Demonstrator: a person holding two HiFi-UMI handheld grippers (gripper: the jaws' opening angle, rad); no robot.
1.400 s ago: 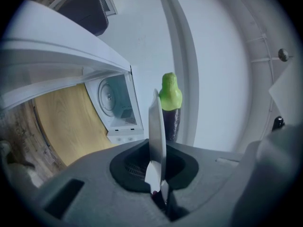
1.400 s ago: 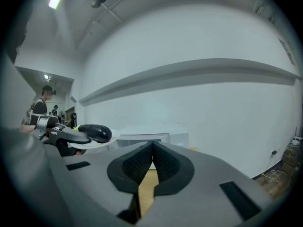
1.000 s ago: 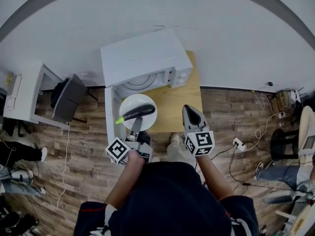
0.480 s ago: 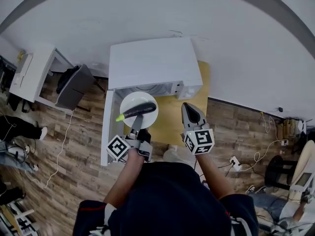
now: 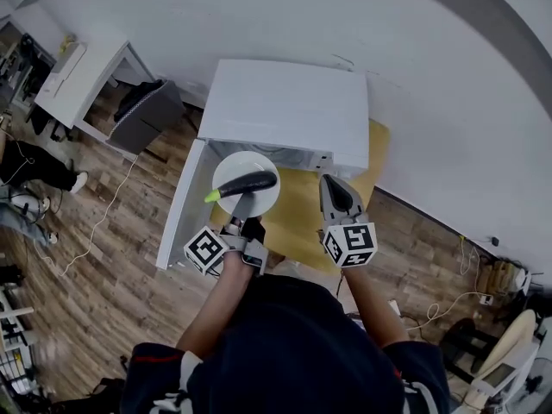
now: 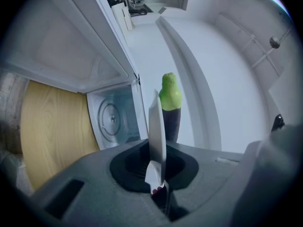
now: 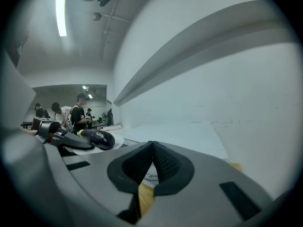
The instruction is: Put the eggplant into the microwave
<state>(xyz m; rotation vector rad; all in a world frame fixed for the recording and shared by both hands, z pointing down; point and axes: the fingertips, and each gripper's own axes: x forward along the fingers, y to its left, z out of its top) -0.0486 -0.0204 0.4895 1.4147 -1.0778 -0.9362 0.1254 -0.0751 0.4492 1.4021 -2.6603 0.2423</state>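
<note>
Eggplant, dark purple and glossy with a bright green stem end, lies across a round white plate. The left gripper carries that plate level, its jaws pinched onto the near rim. In the left gripper view the rim shows edge-on between the closed pads. The plate hangs just in front of the open mouth of the white box-shaped microwave, whose door is swung wide to the person's left. The round turntable shows bare inside the cavity. Whether the plate's far edge has crossed the opening cannot be told. The right gripper hovers beside the plate, over the pale wooden table that bears the microwave. Its jaws are pressed together with nothing between them.
</note>
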